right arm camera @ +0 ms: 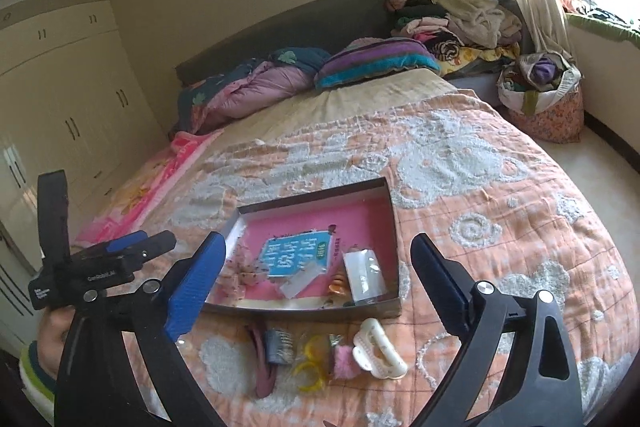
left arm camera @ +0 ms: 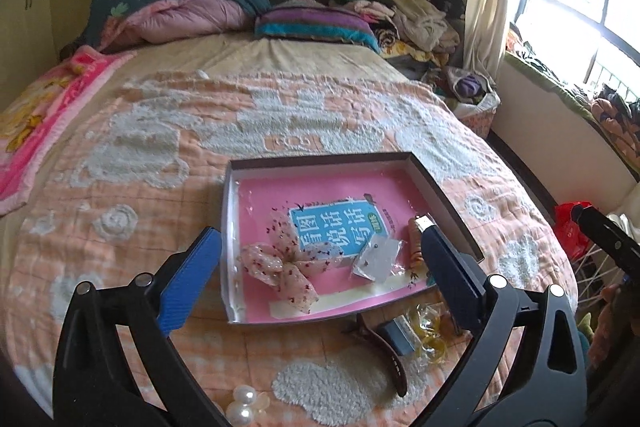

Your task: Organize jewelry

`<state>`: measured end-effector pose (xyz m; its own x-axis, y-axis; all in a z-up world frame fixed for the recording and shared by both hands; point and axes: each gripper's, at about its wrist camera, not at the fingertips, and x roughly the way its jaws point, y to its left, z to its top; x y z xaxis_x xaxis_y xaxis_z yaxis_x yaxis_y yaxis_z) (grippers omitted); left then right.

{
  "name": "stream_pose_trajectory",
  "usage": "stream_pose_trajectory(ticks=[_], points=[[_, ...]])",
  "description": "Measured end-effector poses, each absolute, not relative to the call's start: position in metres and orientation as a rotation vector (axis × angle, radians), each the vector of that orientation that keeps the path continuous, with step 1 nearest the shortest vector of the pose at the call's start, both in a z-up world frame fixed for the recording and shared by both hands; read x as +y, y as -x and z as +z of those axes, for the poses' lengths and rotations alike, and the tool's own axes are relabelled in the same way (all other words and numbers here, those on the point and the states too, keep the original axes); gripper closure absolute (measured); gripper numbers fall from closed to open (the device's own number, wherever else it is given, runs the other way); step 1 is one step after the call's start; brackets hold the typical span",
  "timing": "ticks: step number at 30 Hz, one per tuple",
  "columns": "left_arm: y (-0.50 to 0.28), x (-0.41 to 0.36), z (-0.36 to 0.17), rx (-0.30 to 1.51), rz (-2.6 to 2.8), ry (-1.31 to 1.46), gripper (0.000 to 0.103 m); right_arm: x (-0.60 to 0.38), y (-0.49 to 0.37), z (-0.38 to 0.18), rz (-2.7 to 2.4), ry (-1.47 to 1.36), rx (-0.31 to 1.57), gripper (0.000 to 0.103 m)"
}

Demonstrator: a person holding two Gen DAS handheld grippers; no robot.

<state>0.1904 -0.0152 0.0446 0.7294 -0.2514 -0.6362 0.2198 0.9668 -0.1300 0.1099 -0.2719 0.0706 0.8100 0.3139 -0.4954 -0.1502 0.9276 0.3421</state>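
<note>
A shallow dark box [left arm camera: 320, 158] with a pink lining lies on the bed. It holds a sheer spotted bow [left arm camera: 280, 267], a clear plastic bag [left arm camera: 376, 259] and an orange hair clip [left arm camera: 414, 247]. On the bedspread in front of the box [right arm camera: 300, 311] lie a white claw clip [right arm camera: 378, 347], a pink fluffy piece [right arm camera: 344, 365], yellow rings [right arm camera: 310, 359], a blue comb [right arm camera: 278, 345] and a dark clip [right arm camera: 262, 367]. My left gripper [left arm camera: 320, 235] hangs open above the box, with nothing between its fingers. My right gripper [right arm camera: 318, 243] is open and empty too, above the box's near side.
The bedspread [right arm camera: 480, 187] is orange with white patterns. Pearl beads [left arm camera: 244, 403] lie near its front edge. Quilts and pillows [left arm camera: 240, 11] are piled at the headboard. A full cloth bag [right arm camera: 544, 99] stands on the floor at the right, and wardrobes [right arm camera: 60, 107] at the left.
</note>
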Motion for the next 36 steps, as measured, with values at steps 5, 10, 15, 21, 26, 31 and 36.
stream_pose_trajectory(ticks=[5, 10, 15, 21, 26, 31, 36], points=[[-0.179, -0.003, 0.06, 0.669, -0.247, 0.058, 0.009, -0.272, -0.097, 0.086, 0.268, -0.296, 0.546, 0.009], [-0.166, 0.007, 0.073, 0.636, -0.219, 0.06, 0.009, -0.269, -0.085, 0.1, 0.271, -0.272, 0.514, 0.009], [-0.151, 0.016, 0.082, 0.611, -0.206, 0.065, 0.009, -0.267, -0.074, 0.111, 0.27, -0.254, 0.489, 0.005], [-0.129, 0.025, 0.092, 0.586, -0.186, 0.066, 0.009, -0.268, -0.057, 0.125, 0.279, -0.246, 0.445, 0.004], [-0.116, 0.031, 0.095, 0.581, -0.178, 0.06, 0.009, -0.267, -0.041, 0.131, 0.289, -0.232, 0.422, 0.004], [-0.102, 0.034, 0.095, 0.58, -0.165, 0.052, 0.009, -0.269, -0.026, 0.131, 0.293, -0.212, 0.416, 0.004], [-0.092, 0.026, 0.087, 0.61, -0.192, 0.032, 0.009, -0.271, -0.016, 0.123, 0.28, -0.19, 0.44, 0.004]])
